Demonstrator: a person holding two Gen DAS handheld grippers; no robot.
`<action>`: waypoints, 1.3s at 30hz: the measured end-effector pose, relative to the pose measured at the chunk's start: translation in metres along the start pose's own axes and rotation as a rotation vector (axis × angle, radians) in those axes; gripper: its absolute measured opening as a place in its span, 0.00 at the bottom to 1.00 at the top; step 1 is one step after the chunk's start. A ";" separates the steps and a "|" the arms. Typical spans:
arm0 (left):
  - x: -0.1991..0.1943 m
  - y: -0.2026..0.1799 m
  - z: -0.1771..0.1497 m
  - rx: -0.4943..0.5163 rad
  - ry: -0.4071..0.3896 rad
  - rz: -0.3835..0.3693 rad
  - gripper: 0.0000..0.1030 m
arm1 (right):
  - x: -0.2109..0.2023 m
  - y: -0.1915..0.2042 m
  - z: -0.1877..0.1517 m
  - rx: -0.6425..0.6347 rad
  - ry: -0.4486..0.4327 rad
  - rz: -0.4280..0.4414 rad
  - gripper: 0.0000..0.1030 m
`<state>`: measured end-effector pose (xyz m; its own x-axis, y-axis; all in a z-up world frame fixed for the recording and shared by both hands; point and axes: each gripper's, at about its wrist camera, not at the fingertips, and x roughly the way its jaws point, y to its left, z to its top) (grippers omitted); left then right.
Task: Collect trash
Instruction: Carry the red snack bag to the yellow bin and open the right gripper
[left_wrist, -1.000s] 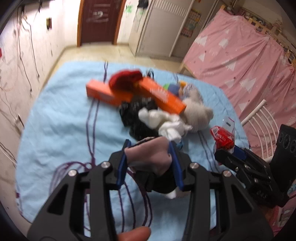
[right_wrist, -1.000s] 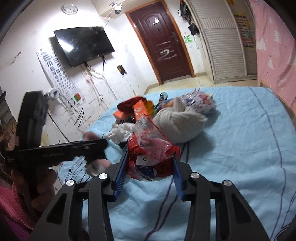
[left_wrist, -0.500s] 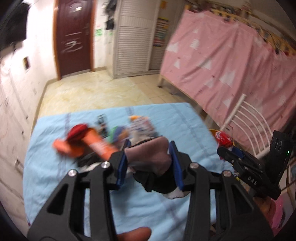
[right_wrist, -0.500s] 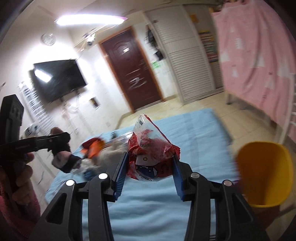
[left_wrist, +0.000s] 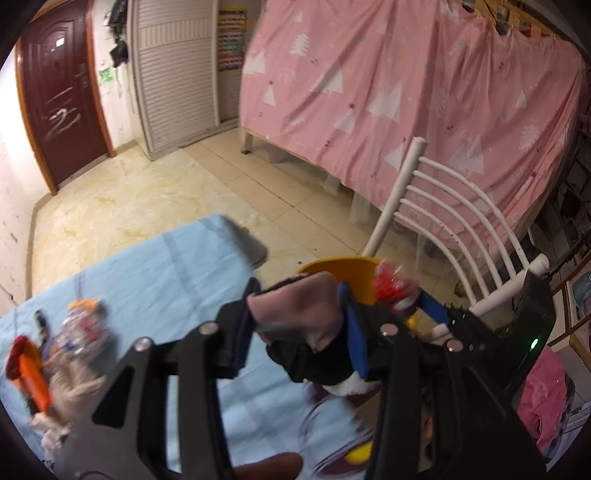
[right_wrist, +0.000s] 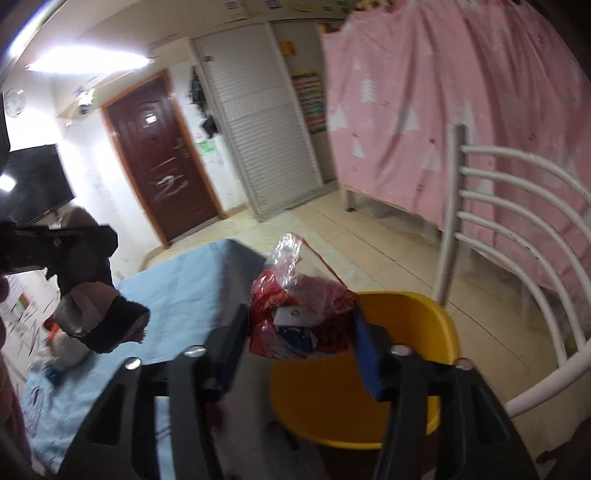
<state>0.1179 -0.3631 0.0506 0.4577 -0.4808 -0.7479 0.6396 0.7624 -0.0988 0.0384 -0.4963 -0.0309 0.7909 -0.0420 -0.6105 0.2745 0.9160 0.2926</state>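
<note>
My right gripper (right_wrist: 301, 332) hangs over a yellow bin (right_wrist: 406, 306) beside the bed. Its jaws are opening, and a crumpled red snack bag (right_wrist: 295, 317) sits loosely between them, above the bin's near rim. My left gripper (left_wrist: 297, 306) is shut on a pink and black sock-like cloth (left_wrist: 295, 325), held over the bed's edge just left of the bin (left_wrist: 340, 266). In the left wrist view the red bag (left_wrist: 391, 291) shows right behind that cloth. In the right wrist view the cloth (right_wrist: 99, 314) dangles at the left.
A white slatted chair (right_wrist: 517, 221) stands right behind the bin. The light blue bedsheet (left_wrist: 147, 280) carries a pile of orange boxes, cloths and wrappers (left_wrist: 55, 350) at the far left. A pink curtain (left_wrist: 369, 92) closes off the right side; tiled floor lies beyond.
Both grippers have swung from over the pile on the bed to the bed's edge by the yellow bin. The right jaws have spread wider around the red bag.
</note>
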 end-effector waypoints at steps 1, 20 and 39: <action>0.011 -0.007 0.005 0.005 0.006 0.002 0.44 | 0.003 -0.009 0.000 0.021 -0.003 -0.026 0.72; 0.011 -0.003 0.025 -0.034 -0.003 0.042 0.67 | -0.011 -0.028 0.003 0.066 -0.036 -0.058 0.77; -0.084 0.178 -0.020 -0.215 -0.083 0.211 0.74 | 0.014 0.165 0.024 -0.230 0.035 0.111 0.79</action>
<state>0.1807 -0.1782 0.0827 0.6208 -0.3292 -0.7115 0.3840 0.9189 -0.0901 0.1086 -0.3551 0.0266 0.7888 0.0738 -0.6102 0.0522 0.9811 0.1861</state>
